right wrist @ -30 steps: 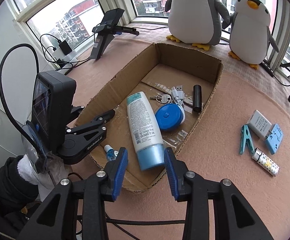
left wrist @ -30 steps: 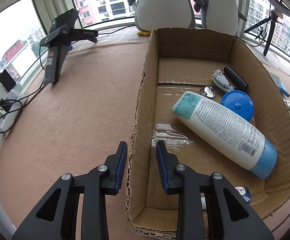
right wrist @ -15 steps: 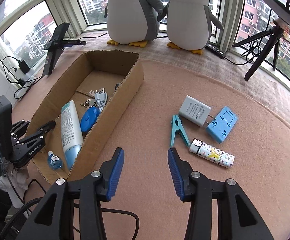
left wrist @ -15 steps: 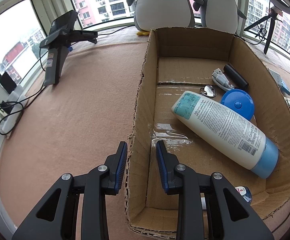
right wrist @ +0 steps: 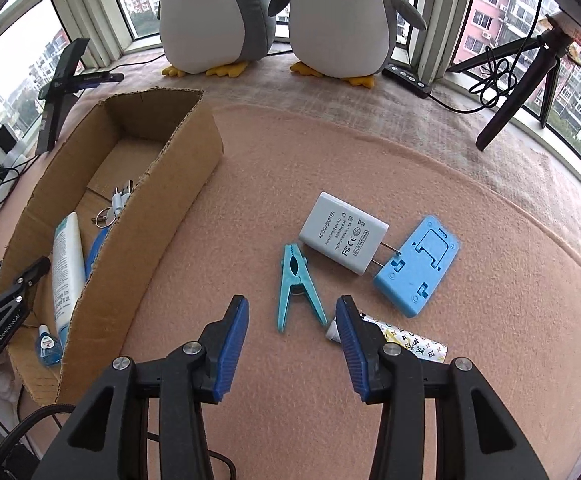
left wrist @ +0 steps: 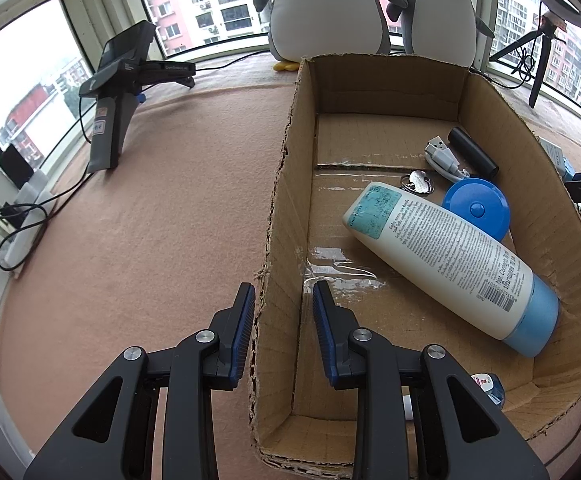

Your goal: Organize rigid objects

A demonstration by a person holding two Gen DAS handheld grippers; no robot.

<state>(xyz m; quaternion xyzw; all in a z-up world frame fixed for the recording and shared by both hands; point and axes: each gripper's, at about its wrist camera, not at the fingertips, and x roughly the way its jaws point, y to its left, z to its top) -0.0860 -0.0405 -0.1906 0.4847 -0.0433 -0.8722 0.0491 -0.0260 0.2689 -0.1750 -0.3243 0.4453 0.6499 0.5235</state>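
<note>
The cardboard box (left wrist: 286, 216) holds a white lotion bottle (left wrist: 450, 264), a blue round case (left wrist: 476, 208), a black tube (left wrist: 472, 152), a USB cable (left wrist: 442, 158), keys and a small dropper bottle (left wrist: 490, 386). My left gripper (left wrist: 284, 316) straddles the box's left wall, jaws slightly apart, not pressing it. My right gripper (right wrist: 292, 328) is open above the teal clothespin (right wrist: 296, 286). Beyond lie a white AC adapter (right wrist: 342, 244), a blue plastic stand (right wrist: 418, 266) and a patterned tube (right wrist: 406, 344), partly behind my right finger.
Two plush penguins (right wrist: 274, 12) stand at the window. A black tripod (right wrist: 518, 88) is at the right, a black gripper stand (left wrist: 118, 92) and chargers with cables at the left. The box also shows in the right wrist view (right wrist: 138, 216). Pink felt covers the table.
My right gripper swung from over the box to the right and now hovers low over the clothespin, opened wider. The left gripper stayed at the box wall.
</note>
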